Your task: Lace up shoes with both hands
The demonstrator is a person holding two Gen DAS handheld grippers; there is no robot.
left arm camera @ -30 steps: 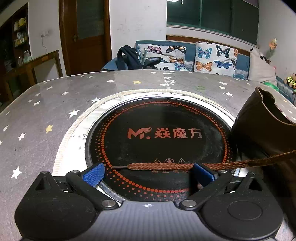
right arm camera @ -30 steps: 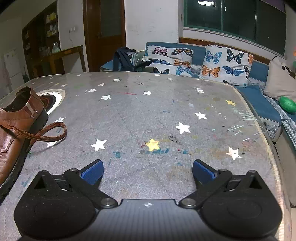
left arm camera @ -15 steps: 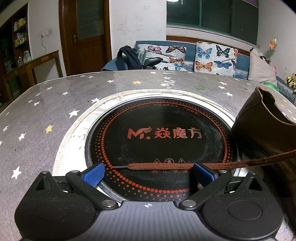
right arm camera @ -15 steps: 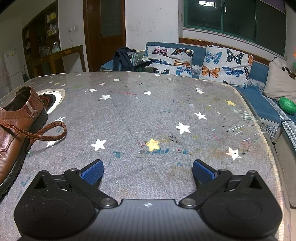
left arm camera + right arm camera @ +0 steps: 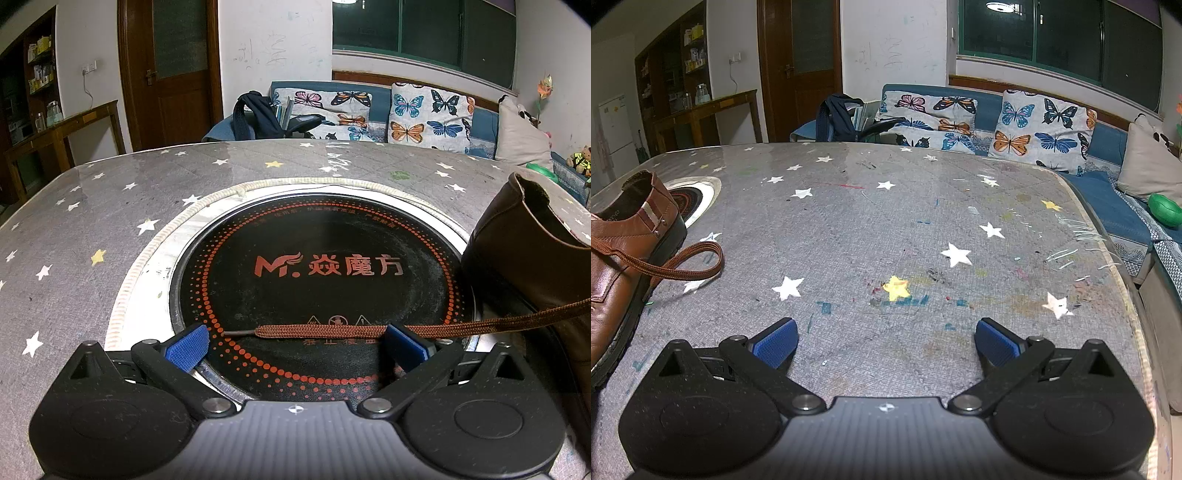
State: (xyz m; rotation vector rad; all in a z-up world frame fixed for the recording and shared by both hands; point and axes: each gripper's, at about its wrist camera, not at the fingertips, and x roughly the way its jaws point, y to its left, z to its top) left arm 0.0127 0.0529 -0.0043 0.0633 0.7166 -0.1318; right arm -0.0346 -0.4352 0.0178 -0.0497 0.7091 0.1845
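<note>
A brown leather shoe (image 5: 532, 258) stands at the right edge of the left wrist view, heel toward the camera. Its brown lace (image 5: 332, 329) runs left across the black hob, passing between the blue pads of my left gripper (image 5: 295, 341), which is open; the lace tip lies just past the left pad. In the right wrist view the same shoe (image 5: 624, 258) sits at the far left, with the other lace end (image 5: 690, 266) looped on the table. My right gripper (image 5: 886, 341) is open over bare tabletop, well right of the shoe, holding nothing.
A round black induction hob (image 5: 321, 273) with a metal rim is set into the grey star-patterned table (image 5: 886, 221). Beyond the table's far edge are a sofa with butterfly cushions (image 5: 1034, 129), a dark backpack (image 5: 255, 114) and a wooden door. The table's right edge (image 5: 1126, 288) is close.
</note>
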